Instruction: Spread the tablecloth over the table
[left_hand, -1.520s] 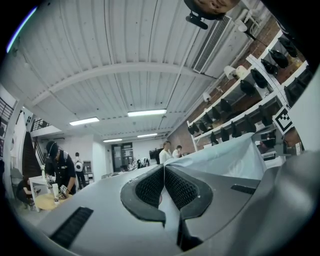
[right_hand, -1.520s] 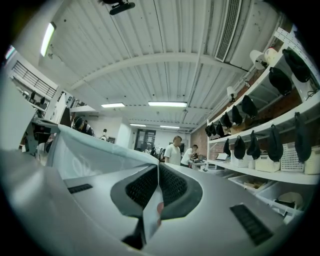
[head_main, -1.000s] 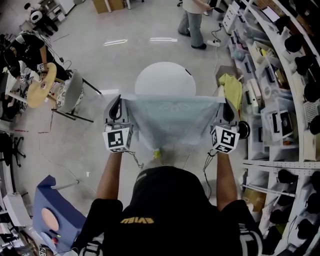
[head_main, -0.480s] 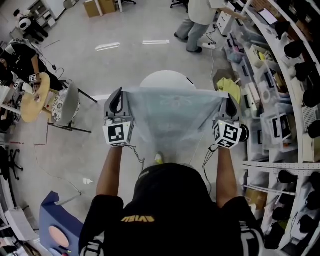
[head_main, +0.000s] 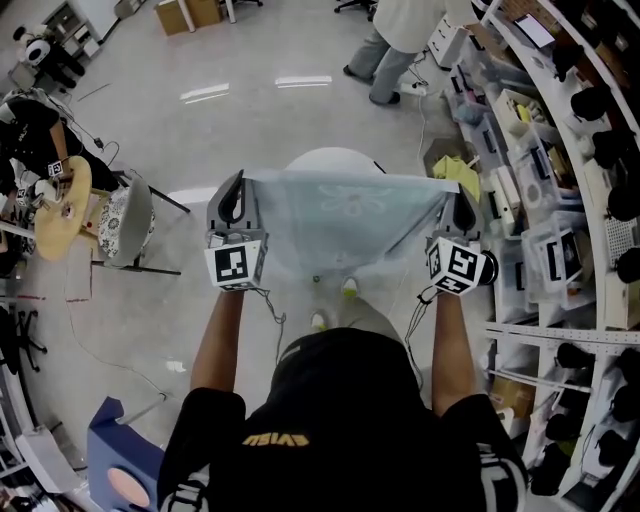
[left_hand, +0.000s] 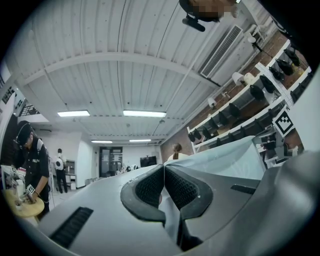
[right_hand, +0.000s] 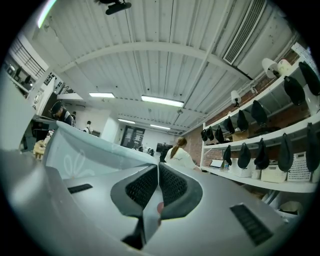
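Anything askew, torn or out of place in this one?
Nothing stands out. The tablecloth hangs roughly level between the left gripper and right gripper, both shut on its top edge, above the round table.

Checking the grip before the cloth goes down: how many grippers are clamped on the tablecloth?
2. The left gripper pinches the tablecloth at its left corner, the right gripper at its right corner; neither is hidden.
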